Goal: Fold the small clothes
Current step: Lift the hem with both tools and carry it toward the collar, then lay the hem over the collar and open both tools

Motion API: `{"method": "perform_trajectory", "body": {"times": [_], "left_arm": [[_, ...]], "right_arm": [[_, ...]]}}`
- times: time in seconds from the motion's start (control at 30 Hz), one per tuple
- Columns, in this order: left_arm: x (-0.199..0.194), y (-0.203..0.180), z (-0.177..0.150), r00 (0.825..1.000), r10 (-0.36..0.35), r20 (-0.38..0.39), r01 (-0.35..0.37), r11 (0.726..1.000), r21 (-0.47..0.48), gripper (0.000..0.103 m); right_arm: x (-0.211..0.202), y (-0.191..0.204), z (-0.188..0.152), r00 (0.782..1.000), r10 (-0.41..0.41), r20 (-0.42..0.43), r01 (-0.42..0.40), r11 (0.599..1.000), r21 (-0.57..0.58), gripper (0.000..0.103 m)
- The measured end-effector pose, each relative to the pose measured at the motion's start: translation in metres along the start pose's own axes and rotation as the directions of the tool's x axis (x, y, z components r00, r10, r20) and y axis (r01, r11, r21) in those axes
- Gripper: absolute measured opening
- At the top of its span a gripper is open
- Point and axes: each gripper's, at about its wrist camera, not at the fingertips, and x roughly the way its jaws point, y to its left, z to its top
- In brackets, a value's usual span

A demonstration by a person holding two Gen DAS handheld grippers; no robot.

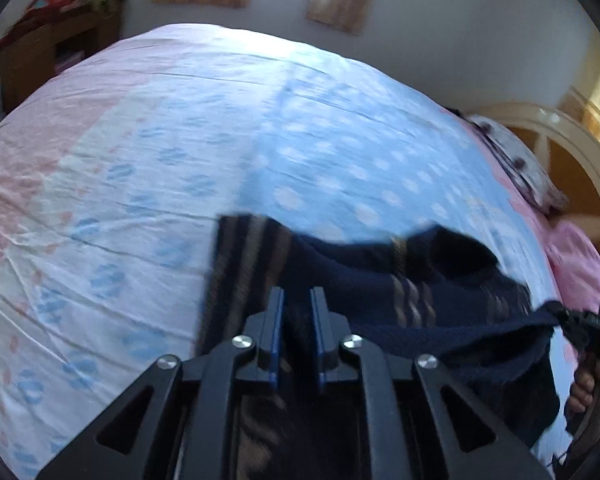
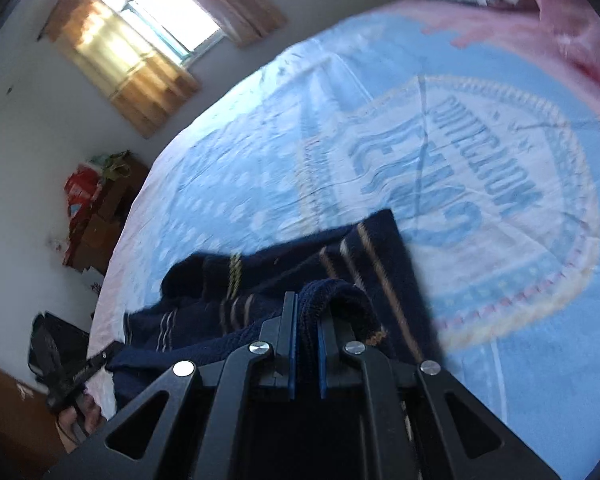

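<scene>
A dark navy knit sweater [image 1: 380,280] with thin tan stripes lies crumpled on the blue-and-pink bed sheet [image 1: 180,120]. My left gripper [image 1: 297,292] has navy cloth between its narrow-set fingers. In the right wrist view the same gripper [image 2: 108,354] holds a taut corner of the sweater [image 2: 260,280] at the bed's near edge. My right gripper [image 2: 305,300] is shut on a bunched fold of the knit that arches over its right finger. It also shows in the left wrist view, where my right gripper [image 1: 568,316] pulls a stretched edge. Both views are blurred.
The printed sheet [image 2: 460,140] stretches far beyond the sweater. A pillow [image 1: 512,156] and pink bedding [image 1: 576,252] lie by the curved headboard [image 1: 572,132]. A wooden cabinet [image 1: 40,40] with a red bag stands past the bed's far corner, under the curtained window [image 2: 168,12].
</scene>
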Motion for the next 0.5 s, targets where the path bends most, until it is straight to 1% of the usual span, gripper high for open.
{"method": "perform_trajectory", "body": {"times": [0.03, 0.07, 0.1, 0.13, 0.17, 0.2, 0.23, 0.27, 0.33, 0.37, 0.43, 0.5], "left_arm": [[0.001, 0.007, 0.005, 1.0, 0.007, 0.01, -0.007, 1.0, -0.026, 0.017], [0.002, 0.01, 0.007, 1.0, 0.005, 0.016, -0.005, 0.999, -0.041, 0.017], [0.001, 0.017, 0.01, 1.0, 0.014, 0.02, -0.013, 0.998, -0.067, 0.017], [0.0, 0.022, 0.01, 1.0, 0.019, 0.019, -0.017, 0.996, -0.092, 0.02], [-0.001, 0.026, 0.01, 1.0, 0.013, 0.018, -0.011, 0.994, -0.107, 0.022], [-0.002, 0.029, 0.007, 1.0, 0.016, 0.016, -0.014, 0.994, -0.113, 0.027], [-0.003, 0.03, 0.004, 1.0, 0.028, 0.011, -0.027, 0.993, -0.111, 0.03], [-0.007, 0.03, -0.003, 0.999, 0.05, 0.007, -0.049, 0.994, -0.102, 0.031], [-0.014, 0.029, -0.013, 0.999, 0.051, 0.012, -0.05, 0.996, -0.078, 0.032], [-0.022, 0.026, -0.02, 0.997, 0.07, 0.027, -0.068, 0.996, -0.055, 0.032], [-0.031, 0.021, -0.028, 0.996, 0.077, 0.053, -0.076, 0.997, -0.02, 0.032], [-0.037, 0.007, -0.033, 0.996, 0.07, 0.063, -0.074, 0.996, 0.056, 0.032]], "right_arm": [[0.004, -0.003, 0.005, 1.0, 0.001, 0.008, -0.001, 1.0, 0.013, 0.009], [0.008, -0.006, 0.01, 1.0, 0.002, 0.017, -0.003, 1.0, 0.031, 0.014], [0.009, -0.008, 0.014, 0.999, -0.004, 0.038, 0.002, 0.999, 0.046, 0.028], [0.009, -0.008, 0.016, 0.998, -0.016, 0.057, 0.014, 0.999, 0.05, 0.038], [0.007, -0.009, 0.017, 0.997, -0.025, 0.072, 0.021, 0.998, 0.053, 0.06], [0.003, -0.009, 0.016, 0.996, -0.017, 0.089, 0.012, 0.998, 0.056, 0.064], [0.0, -0.009, 0.015, 0.995, -0.011, 0.096, 0.006, 0.999, 0.051, 0.063], [-0.005, -0.008, 0.012, 0.994, -0.023, 0.104, 0.019, 0.999, 0.034, 0.064], [-0.013, -0.006, 0.005, 0.991, -0.064, 0.117, 0.065, 0.998, -0.001, 0.063], [-0.016, -0.006, 0.0, 0.99, -0.077, 0.115, 0.079, 0.997, -0.018, 0.063], [-0.026, -0.004, -0.014, 0.991, -0.086, 0.102, 0.092, 0.994, -0.062, 0.063], [-0.034, -0.003, -0.03, 0.991, -0.09, 0.095, 0.099, 0.99, -0.103, 0.064]]}}
